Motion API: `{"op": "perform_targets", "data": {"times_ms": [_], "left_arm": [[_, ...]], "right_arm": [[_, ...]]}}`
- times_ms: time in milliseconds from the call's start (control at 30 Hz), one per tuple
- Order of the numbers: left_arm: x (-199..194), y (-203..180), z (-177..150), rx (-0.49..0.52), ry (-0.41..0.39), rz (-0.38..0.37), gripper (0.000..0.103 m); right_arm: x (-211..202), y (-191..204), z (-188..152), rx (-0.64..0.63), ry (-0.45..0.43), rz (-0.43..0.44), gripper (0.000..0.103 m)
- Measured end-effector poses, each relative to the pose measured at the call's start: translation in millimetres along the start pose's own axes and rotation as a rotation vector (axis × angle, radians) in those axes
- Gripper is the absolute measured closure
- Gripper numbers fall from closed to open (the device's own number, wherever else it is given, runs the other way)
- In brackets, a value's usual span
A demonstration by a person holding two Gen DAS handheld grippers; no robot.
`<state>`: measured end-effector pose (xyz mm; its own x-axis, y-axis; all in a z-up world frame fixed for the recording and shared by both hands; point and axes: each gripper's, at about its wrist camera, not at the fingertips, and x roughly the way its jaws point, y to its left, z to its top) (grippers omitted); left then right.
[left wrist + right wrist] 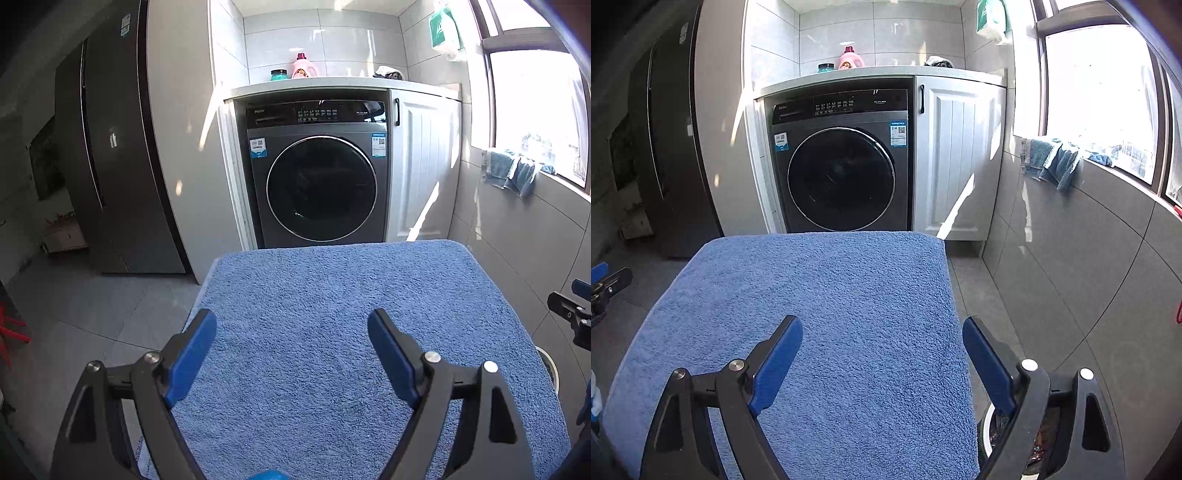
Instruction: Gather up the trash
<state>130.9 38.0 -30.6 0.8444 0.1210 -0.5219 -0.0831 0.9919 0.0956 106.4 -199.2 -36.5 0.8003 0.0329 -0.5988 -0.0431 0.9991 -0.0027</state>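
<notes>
A blue towel (343, 332) covers a raised flat surface in front of me; it also shows in the right wrist view (820, 314). No loose trash shows on it. My left gripper (291, 328) is open and empty above the towel's near part. My right gripper (882, 332) is open and empty over the towel's right edge. A white-rimmed bin (988, 432) with brownish contents stands on the floor below the right gripper, mostly hidden by its finger; its rim also shows in the left wrist view (550, 365).
A dark front-loading washing machine (317, 173) sits under a white counter with a pink bottle (304, 66). A white cabinet door (424, 166) is to its right, a dark fridge (110, 147) to the left. Blue cloths (1052, 158) hang on the window sill.
</notes>
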Motion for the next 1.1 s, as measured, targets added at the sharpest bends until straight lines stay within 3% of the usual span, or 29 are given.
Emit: {"op": "perform_targets", "data": {"times_ms": [1100], "left_arm": [[-15,-10,6,0.000,-0.055,-0.035,0.018]], "right_arm": [[-13,-14,0,0.032,-0.018,-0.054,0.013]]}}
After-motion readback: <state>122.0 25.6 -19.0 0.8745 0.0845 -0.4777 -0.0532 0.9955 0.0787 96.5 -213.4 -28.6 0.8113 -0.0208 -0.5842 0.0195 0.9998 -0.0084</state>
